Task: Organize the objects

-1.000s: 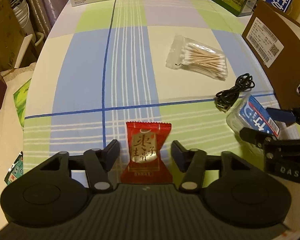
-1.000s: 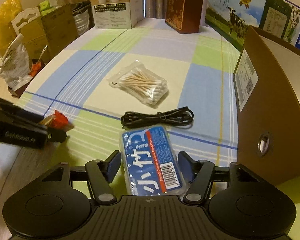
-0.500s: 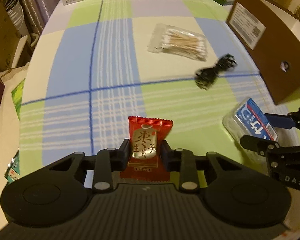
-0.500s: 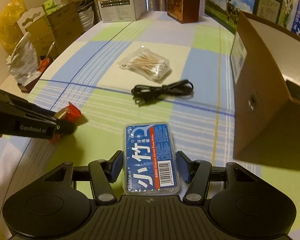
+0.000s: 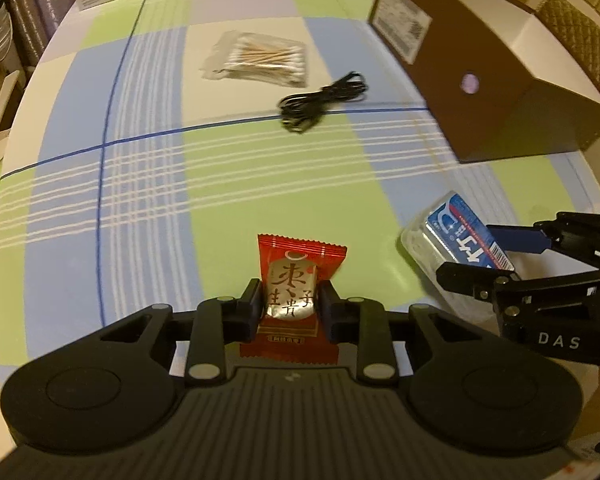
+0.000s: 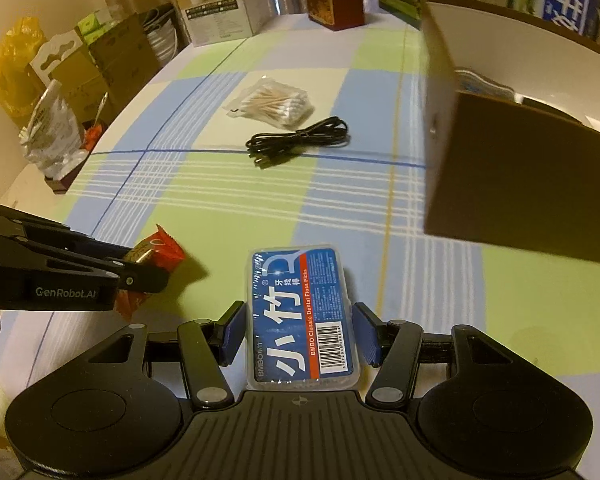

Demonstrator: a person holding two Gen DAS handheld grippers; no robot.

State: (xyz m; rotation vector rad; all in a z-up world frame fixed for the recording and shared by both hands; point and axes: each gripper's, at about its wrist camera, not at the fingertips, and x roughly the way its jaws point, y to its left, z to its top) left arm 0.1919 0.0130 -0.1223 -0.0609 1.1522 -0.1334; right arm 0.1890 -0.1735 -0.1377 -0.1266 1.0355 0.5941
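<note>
- Our left gripper (image 5: 288, 300) is clamped on the red snack packet (image 5: 294, 292); both fingers press its sides, and it looks lifted a bit off the checked tablecloth (image 5: 220, 200).
- Our right gripper (image 6: 300, 334) has the floss pick box (image 6: 300, 312) squeezed between its blue pads (image 6: 233, 334), label facing up.
- In the right wrist view we can see the left gripper off to the left, with the red packet sticking out of its tips.
- Further out on the cloth there's a bag of cotton swabs (image 5: 260, 60), with a coiled black cable (image 5: 320, 100) lying just beside it.
- The brown cardboard box (image 5: 480, 92) stands on the right side of the table; from the right wrist view we can see something inside it, but can't tell what.
</note>
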